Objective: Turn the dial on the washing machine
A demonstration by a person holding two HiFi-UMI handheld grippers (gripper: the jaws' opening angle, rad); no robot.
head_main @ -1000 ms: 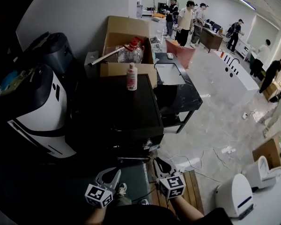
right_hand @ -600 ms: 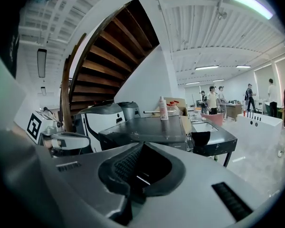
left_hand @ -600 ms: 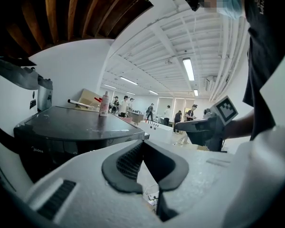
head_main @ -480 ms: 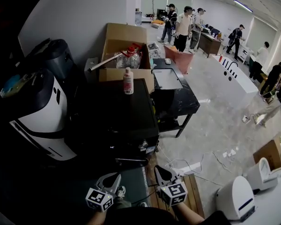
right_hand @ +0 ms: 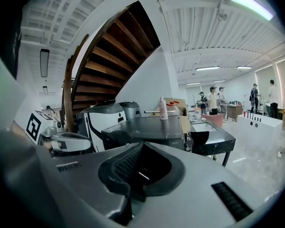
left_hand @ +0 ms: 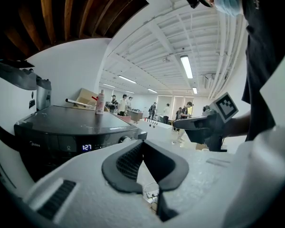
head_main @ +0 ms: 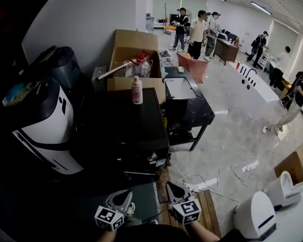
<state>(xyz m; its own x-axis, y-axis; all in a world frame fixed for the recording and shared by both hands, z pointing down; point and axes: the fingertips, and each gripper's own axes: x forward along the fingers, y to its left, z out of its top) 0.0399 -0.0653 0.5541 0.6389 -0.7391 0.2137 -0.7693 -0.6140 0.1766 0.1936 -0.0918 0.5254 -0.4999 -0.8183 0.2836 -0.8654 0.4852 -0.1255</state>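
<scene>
The washing machine (head_main: 126, 122) is a dark, flat-topped unit in front of me. Its silver dial (head_main: 152, 157) sits at the right end of the front panel, right of the lit display (left_hand: 86, 147), and shows small in the left gripper view (left_hand: 127, 139). Both grippers hang low at the view's bottom edge, short of the panel and touching nothing. My left gripper (head_main: 124, 193) is shut and empty, its pads meeting (left_hand: 143, 144). My right gripper (head_main: 172, 189) is also shut and empty (right_hand: 141, 148). Each gripper shows in the other's view: the right (left_hand: 204, 125), the left (right_hand: 69, 141).
A white bottle (head_main: 137, 91) stands on the machine's top at the back. Behind it is an open cardboard box (head_main: 136, 59). A black table (head_main: 189, 107) is to the right, a white-and-black appliance (head_main: 45, 130) to the left. A wooden pallet (head_main: 204, 208) and cables lie on the floor. Several people stand far back.
Both grippers' jaws have closed from slightly apart. The grippers sit a little lower in the head view, still short of the machine.
</scene>
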